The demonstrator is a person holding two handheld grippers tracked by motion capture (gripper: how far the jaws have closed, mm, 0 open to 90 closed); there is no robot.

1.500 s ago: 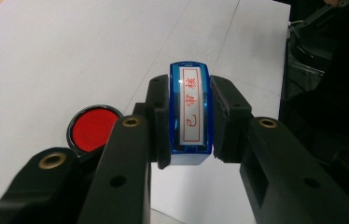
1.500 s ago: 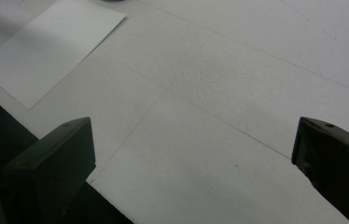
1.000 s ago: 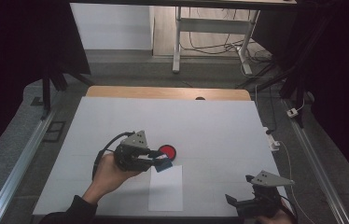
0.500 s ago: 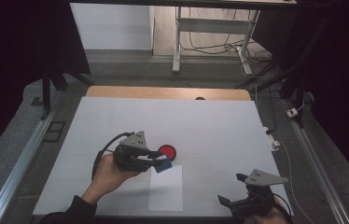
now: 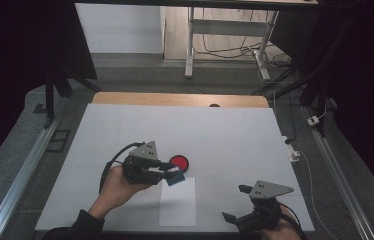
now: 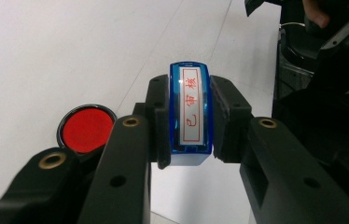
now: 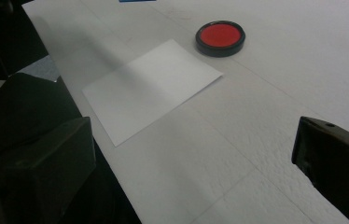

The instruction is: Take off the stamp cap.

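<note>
A white table (image 5: pixel 125 130) is filling the middle of the high view, with a strip of bare wood along its far edge. A white sheet (image 5: pixel 178 201) is lying flat near the near edge, roughly midway across. Just beyond the sheet's far left corner, a round black ink pad (image 5: pixel 179 161) with a red face is sitting on the table, lid off.

The left gripper (image 5: pixel 174 174) is hovering at the sheet's far edge, just beside the pad and on its near side. Its jaws are clamping a blue stamp (image 6: pixel 190 114) by its two long sides. In the left gripper view the stamp's label is facing the camera, showing red characters inside a red frame, and the pad is lying to the left behind the jaws.

The right gripper (image 5: pixel 237 203) is sitting near the table's near right corner, well apart from the sheet and the stamp. Its jaws are standing wide apart, with nothing between them.
</note>
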